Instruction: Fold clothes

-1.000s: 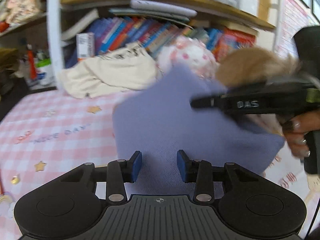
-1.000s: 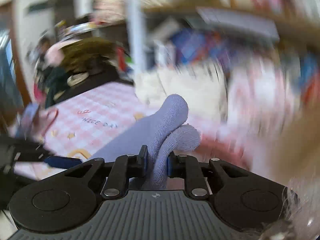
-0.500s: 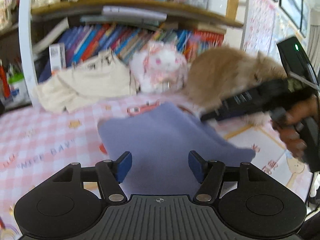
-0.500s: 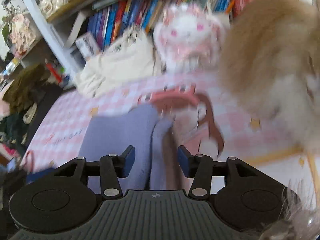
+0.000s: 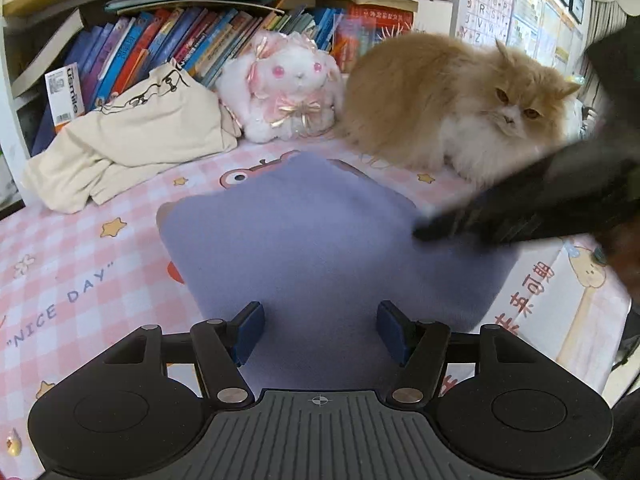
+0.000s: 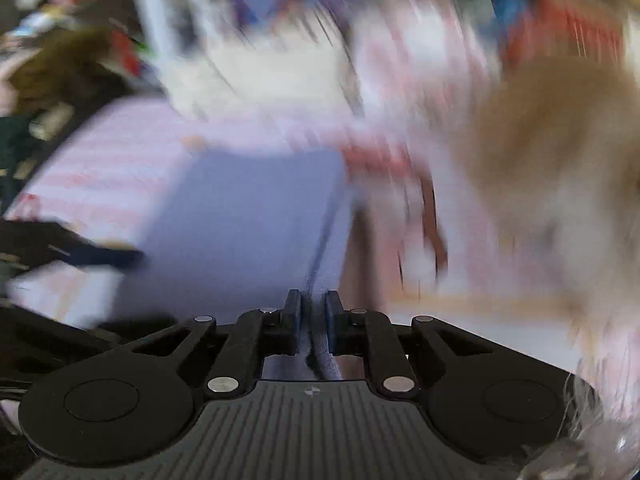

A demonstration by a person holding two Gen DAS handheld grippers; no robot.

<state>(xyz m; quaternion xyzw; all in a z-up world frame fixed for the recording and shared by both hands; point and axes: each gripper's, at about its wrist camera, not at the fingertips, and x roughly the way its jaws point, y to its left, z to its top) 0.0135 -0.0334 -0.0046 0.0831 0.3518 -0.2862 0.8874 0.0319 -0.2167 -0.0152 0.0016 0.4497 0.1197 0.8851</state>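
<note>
Since a second ago, my right tongs are sitting lower and rolled, and the lavender knit garment, bunched and lifted back then, is now lying flat. Jaws on the right have just been closing after a brief opening; they are pinching a thin fold of the lavender fabric at its right-hand edge, narrow gap, cloth running straight up between the pads. That view is smeared with motion blur, so I am not reading any finer detail from it.

My left tongs have widened compared with a second ago and are standing wide, pads clear, hovering over the garment's near edge with nothing gripped.

Garment is resting as a rough square on the pink checked sheet, printed "NICE DAY", in the middle of the bed, near side under my left jaws. I am judging it as soft, light, stretchy knit: limp, sagging when lifted, slightly grippy fleece surface, not slippery. Best hold is at corners or along a doubled edge, both layers together, so the fold is not sliding apart.

Further out, a fluffy ginger-and-white cat is lying just beyond the far right corner, close enough to get in the way of a sweep. A white plush rabbit is sitting beside it, a cream garment is heaped at the left, and a shelf of books is running behind.
</note>
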